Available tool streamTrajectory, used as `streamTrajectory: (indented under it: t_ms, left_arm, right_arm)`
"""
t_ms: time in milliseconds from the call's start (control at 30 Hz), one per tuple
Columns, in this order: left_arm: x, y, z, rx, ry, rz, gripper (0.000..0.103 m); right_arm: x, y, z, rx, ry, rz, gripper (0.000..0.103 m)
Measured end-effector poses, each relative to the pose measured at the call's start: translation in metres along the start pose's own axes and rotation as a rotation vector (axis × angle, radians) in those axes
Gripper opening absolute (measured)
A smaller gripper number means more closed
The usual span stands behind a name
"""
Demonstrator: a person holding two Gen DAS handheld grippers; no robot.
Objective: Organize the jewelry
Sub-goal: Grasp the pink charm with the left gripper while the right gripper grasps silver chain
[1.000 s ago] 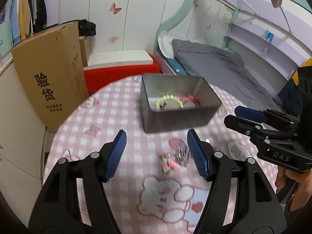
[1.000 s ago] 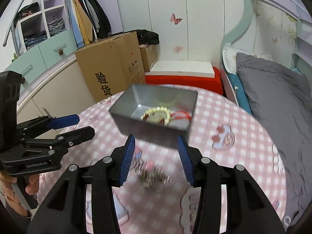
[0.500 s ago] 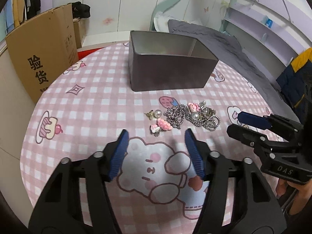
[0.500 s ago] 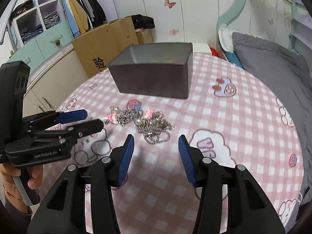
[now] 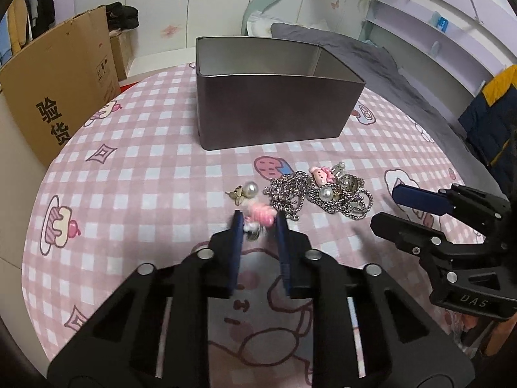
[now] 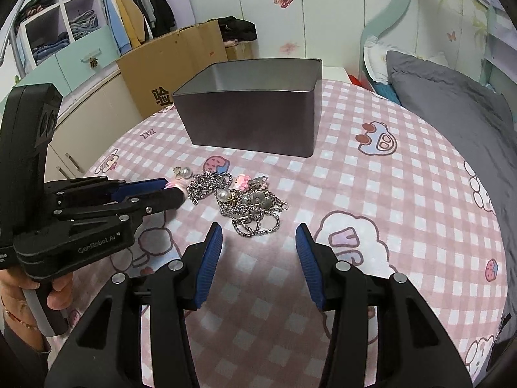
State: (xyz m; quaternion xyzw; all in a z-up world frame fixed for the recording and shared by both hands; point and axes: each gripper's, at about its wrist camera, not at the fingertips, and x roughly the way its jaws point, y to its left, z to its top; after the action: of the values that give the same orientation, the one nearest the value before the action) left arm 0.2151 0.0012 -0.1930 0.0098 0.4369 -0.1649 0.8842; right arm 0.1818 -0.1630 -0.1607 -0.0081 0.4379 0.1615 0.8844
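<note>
A grey metal box (image 5: 274, 110) stands on the pink checked table; its inside bottom is hidden. In front of it lies a tangle of silver chains (image 5: 320, 195) with pearls and a pink charm (image 5: 320, 174), plus a pearl earring (image 5: 245, 190). My left gripper (image 5: 257, 223) has its jaws closed in around a small pink charm (image 5: 260, 215), touching it on both sides. My right gripper (image 6: 258, 232) is open and empty, just short of the chains (image 6: 248, 207). The box also shows in the right wrist view (image 6: 255, 123).
A cardboard box (image 5: 55, 90) stands beyond the table's left edge. A bed with grey bedding (image 6: 452, 97) lies to the right. The tablecloth (image 6: 387, 194) runs round to the table's edge on all sides.
Both grippers came down to the table. The left jaws narrowed from wide open around the pink charm. The right gripper moved up to the chain pile and stayed open.
</note>
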Motion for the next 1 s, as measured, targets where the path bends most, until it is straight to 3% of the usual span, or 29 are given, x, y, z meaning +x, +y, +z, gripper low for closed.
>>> streamTrajectory:
  t_ms: [200,400,567,700,867,1000]
  left_arm:
    - [-0.006,0.008,-0.001,-0.024,-0.018,-0.014,0.019]
    - [-0.021,0.019,-0.002,-0.048,-0.039,-0.019,0.019]
    - [-0.026,0.019,-0.005,-0.048,-0.043,-0.028,0.019]
    - [-0.027,0.019,-0.004,-0.048,-0.042,-0.035,0.019]
    - [-0.034,0.02,-0.002,-0.051,-0.056,-0.056,0.019]
    - [-0.045,0.02,0.003,-0.056,-0.08,-0.094,0.019]
  right_arm:
    - [0.007,0.01,0.006,-0.049,0.006,0.004,0.044]
    - [0.015,0.022,0.01,-0.105,0.004,-0.027,0.034]
    - [0.026,0.028,0.012,-0.15,0.025,-0.072,0.031]
    - [0.03,0.029,0.012,-0.169,0.03,-0.085,0.014]
    - [0.022,0.029,0.011,-0.172,0.026,-0.082,0.013]
    - [-0.005,0.028,0.018,-0.141,-0.026,-0.037,0.013]
